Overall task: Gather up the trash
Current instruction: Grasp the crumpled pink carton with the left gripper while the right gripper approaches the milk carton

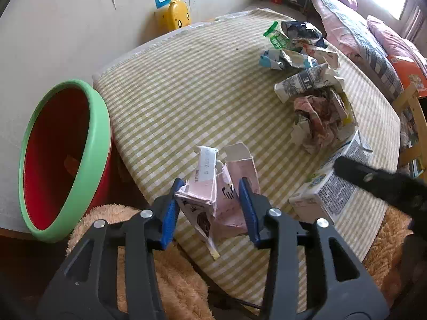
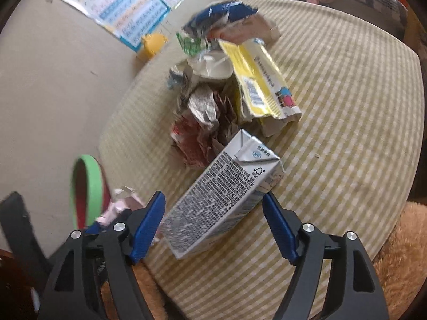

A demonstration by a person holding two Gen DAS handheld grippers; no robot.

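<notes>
- Left gripper (image 1: 210, 208): blue pads closed against both sides of a torn pink carton (image 1: 221, 192), gripped and raised over the near edge of the checked tabletop (image 1: 186, 93).
- Pink carton: crumpled and ripped open, a white flap standing up at its far end, a dark print on its near face.
- Bin (image 1: 66, 157) with green rim and red inside: left of the table, below its edge, mouth tilted toward the left wrist camera; seen also in the right wrist view (image 2: 86, 189), beyond the pink carton (image 2: 120, 206).
- Right gripper (image 2: 213, 229): jaws spread wide, holding nothing, one blue pad on either side of a white drink carton (image 2: 221, 202) lying on its side near the table's near edge; left pad close to the carton, contact not clear.
- White drink carton: covered in small black print, folded top pointing far and right; in the left wrist view (image 1: 328, 189) partly behind the dark body of the right gripper.
- Pile of crumpled wrappers and flattened cartons (image 2: 226, 80): just beyond the white carton, stretching toward the far side of the table; a yellow flattened box (image 2: 256, 80) on its right side, a blue wrapper (image 2: 221, 13) at its far end.
- Fuzzy tan fabric (image 1: 165, 266): below the near edge of the table.
</notes>
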